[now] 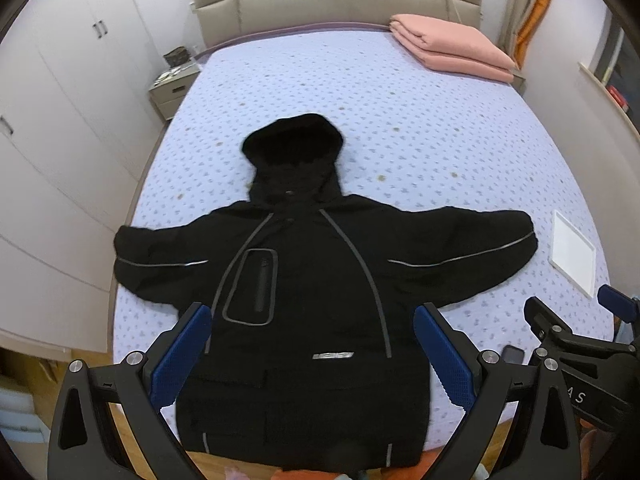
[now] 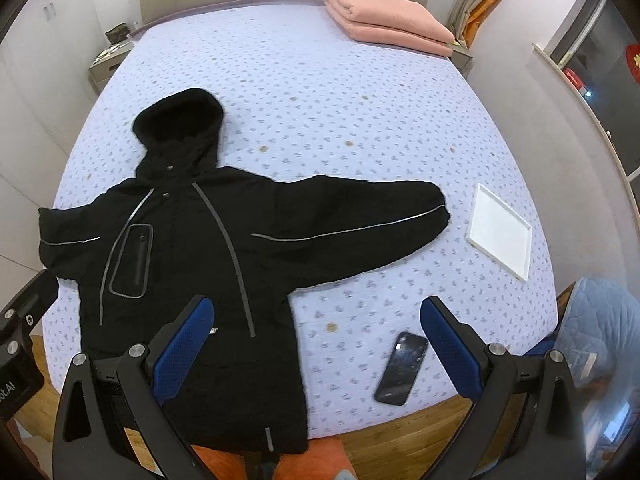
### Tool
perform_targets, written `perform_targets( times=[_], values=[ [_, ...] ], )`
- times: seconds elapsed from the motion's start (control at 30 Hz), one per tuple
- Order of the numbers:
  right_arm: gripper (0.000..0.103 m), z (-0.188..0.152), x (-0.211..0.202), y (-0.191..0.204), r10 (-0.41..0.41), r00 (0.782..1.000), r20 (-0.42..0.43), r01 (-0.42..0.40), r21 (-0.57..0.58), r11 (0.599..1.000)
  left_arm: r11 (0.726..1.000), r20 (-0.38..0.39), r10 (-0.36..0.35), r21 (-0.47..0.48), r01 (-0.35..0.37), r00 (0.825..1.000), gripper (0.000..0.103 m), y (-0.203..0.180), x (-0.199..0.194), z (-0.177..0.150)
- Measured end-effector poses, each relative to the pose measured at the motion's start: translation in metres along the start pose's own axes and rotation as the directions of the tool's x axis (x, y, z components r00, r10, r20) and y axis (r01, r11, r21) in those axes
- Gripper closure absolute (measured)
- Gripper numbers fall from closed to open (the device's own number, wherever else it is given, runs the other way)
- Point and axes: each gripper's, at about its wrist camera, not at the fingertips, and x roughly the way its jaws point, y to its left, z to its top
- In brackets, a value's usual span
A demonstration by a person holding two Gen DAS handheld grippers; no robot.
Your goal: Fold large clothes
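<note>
Jacket (image 1: 316, 280) spread flat w/ sleeves out, ready to fold. Left gripper (image 1: 312, 356) & right gripper (image 2: 318, 354) jaws wide apart, holding nothing, hem below them.

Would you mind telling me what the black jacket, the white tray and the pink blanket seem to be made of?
Jacket: probably matte synthetic shell fabric, lightly wrinkled, with shiny grey, likely reflective, piping.
Tray: smooth, rigid white material, perhaps plastic; its raised rim shows.
Blanket: soft matte cloth, folded thick with rounded edges; the fibre cannot be told.
</note>
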Motion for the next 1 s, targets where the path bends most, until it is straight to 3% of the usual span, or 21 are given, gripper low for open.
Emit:
perform_targets(
  times=[0.43, 0.6, 1.0],
  values=[
    [0.000, 0.034, 0.044, -0.106, -0.016, 0.999, -0.036, 0.018, 0.055, 0.998, 0.999, -0.003, 0.009, 0.044, -0.009, 1.000, 0.002, -0.104, 0.014, 0.035],
    [0.000, 0.045, 0.054, -0.130, -0.028, 0.999, -0.032, 0.030, 0.058, 0.998, 0.998, 0.003, 0.023, 0.053, -0.024, 1.000, 0.002, -0.120, 0.014, 0.036],
    [0.000, 0.057, 0.076, -0.152, 0.005, 1.000, -0.010, -0.004, 0.054, 0.999, 0.998, -0.064, -0.047, 0.032, 0.050, 0.997, 0.002, -0.134, 0.043, 0.036]
  ],
)
